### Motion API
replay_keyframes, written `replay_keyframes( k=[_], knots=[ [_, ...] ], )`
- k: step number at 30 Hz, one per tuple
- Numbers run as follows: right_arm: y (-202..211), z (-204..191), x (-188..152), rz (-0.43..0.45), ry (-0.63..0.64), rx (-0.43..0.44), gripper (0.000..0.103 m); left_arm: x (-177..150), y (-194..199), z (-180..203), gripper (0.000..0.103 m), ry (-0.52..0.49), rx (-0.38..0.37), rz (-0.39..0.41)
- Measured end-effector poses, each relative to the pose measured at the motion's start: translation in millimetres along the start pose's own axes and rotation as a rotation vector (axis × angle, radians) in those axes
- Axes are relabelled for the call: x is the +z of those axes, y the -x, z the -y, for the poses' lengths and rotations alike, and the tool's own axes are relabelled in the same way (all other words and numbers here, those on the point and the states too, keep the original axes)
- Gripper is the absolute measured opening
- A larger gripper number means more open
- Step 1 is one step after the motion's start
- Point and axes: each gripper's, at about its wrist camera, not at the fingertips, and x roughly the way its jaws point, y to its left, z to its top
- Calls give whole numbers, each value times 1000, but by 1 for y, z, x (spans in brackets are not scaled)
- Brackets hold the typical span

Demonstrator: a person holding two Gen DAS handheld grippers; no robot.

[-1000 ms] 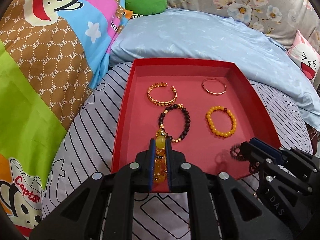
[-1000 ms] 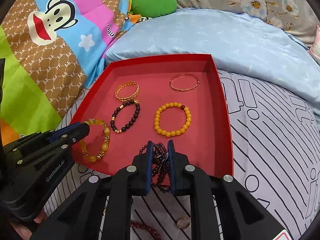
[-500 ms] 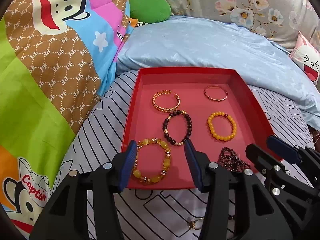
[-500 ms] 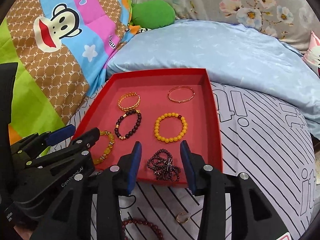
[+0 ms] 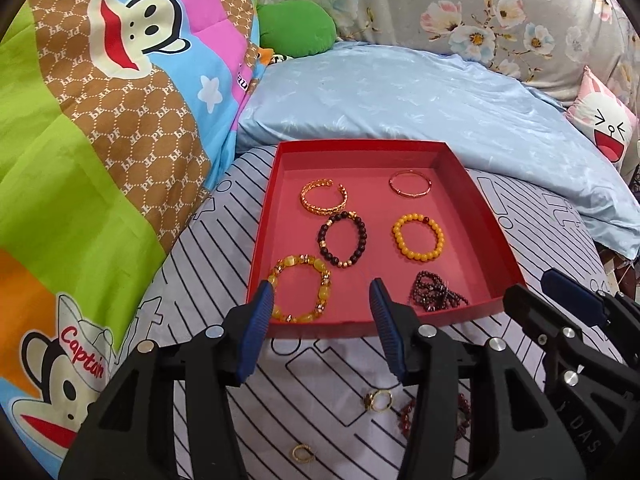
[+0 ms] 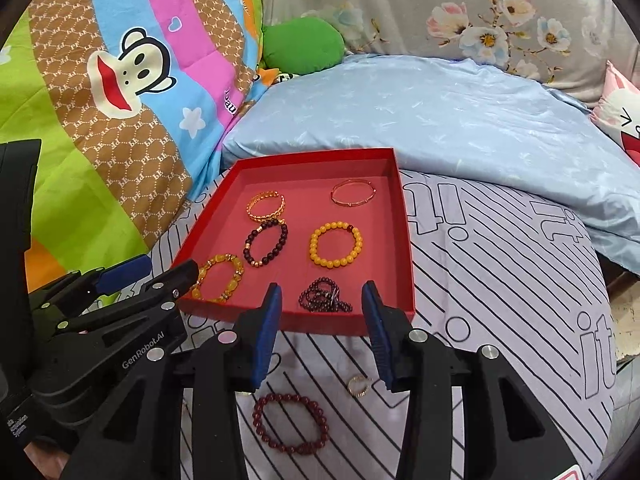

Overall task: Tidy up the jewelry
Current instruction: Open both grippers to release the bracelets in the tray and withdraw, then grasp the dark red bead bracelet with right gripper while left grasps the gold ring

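Left wrist: my left gripper (image 5: 322,302) and right gripper (image 6: 322,300), jaws just opened, empty; amber bracelet (image 5: 300,294) and garnet strand (image 6: 325,296) now lie released in the tray (image 5: 360,148).

tray (image 5: 494,242) centre strip bare | six bracelets flank it | sheet (image 6: 500,300) right of tray open

Left hand-held gripper (image 5: 322,320) with thick black plastic arms, blue ridged pads on its fingers (image 5: 256,332), round silver screws, right hand-held gripper (image 6: 322,322) just the same, white words "GenRobot.AI" printed on a black side
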Motion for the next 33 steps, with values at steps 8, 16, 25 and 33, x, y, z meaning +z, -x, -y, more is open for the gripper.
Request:
replay_keyframes(
  k=[8, 16, 25, 33],
  knots=[
    [21, -2, -25, -11, 0, -2, 42, -21, 19, -11, 48, 24, 2, -22],
    [27, -3, -66, -57, 14, -14, 48, -55, 28, -30, 56, 40, 34, -42],
    [10, -1, -111, -145, 0, -10, 50, -103, 17, -48, 57, 54, 44, -113],
    [0, 3, -115, -156, -13, -21, 50, -130, 12, -55, 57, 67, 33, -146]
  ],
)
